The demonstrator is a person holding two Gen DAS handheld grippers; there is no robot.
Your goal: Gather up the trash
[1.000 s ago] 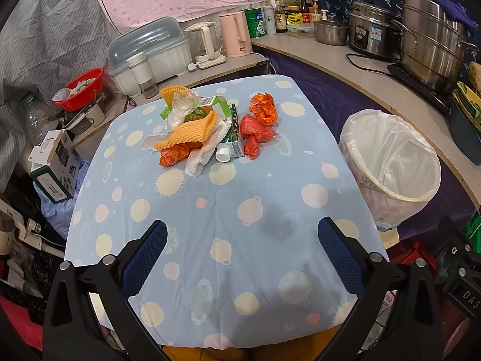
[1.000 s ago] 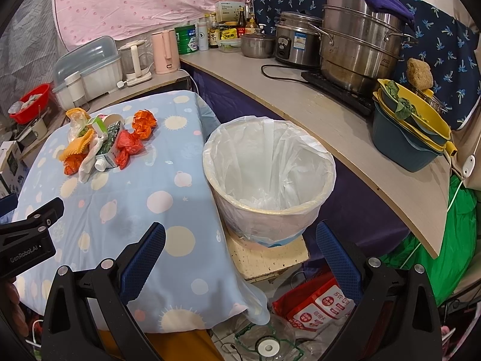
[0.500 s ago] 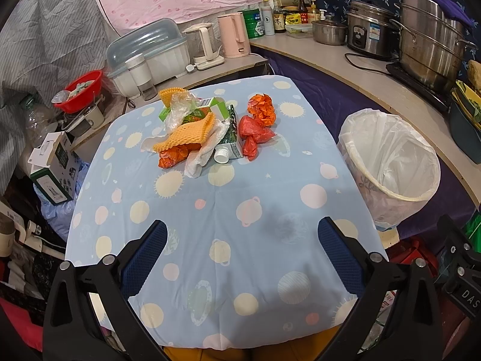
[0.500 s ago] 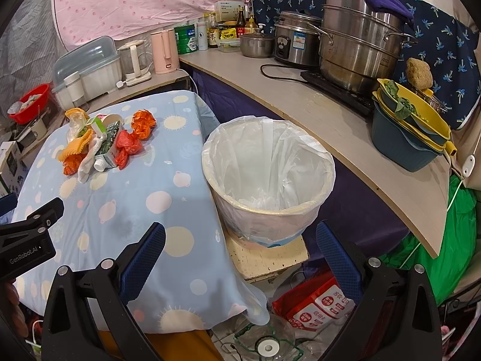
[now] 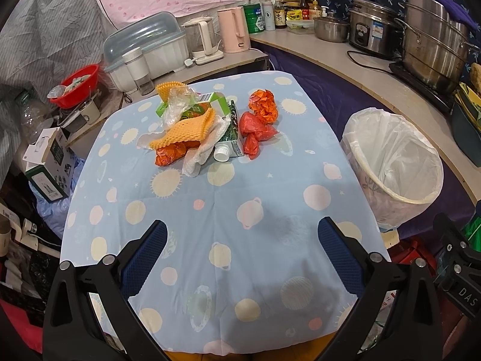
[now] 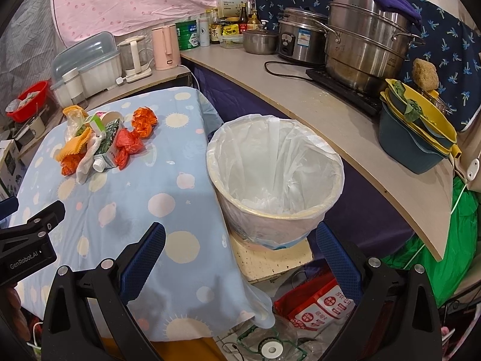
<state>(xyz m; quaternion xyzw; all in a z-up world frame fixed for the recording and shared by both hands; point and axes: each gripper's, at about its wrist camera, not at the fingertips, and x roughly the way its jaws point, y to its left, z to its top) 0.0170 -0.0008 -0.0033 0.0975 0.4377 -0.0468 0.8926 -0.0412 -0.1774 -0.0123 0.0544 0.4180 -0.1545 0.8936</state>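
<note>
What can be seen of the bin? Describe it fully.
The bin is a round, pale bucket lined with a thin white plastic bag folded over its rim. It stands upright and looks empty, apart from crumpled liner at the bottom. It sits on a cream board, low beside the table, whose blue cloth hangs against its side. Neither gripper touches it.

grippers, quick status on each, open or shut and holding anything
Left gripper: open, holding nothing, above the tablecloth.
Right gripper: open, holding nothing, facing the lined trash bin.
</note>
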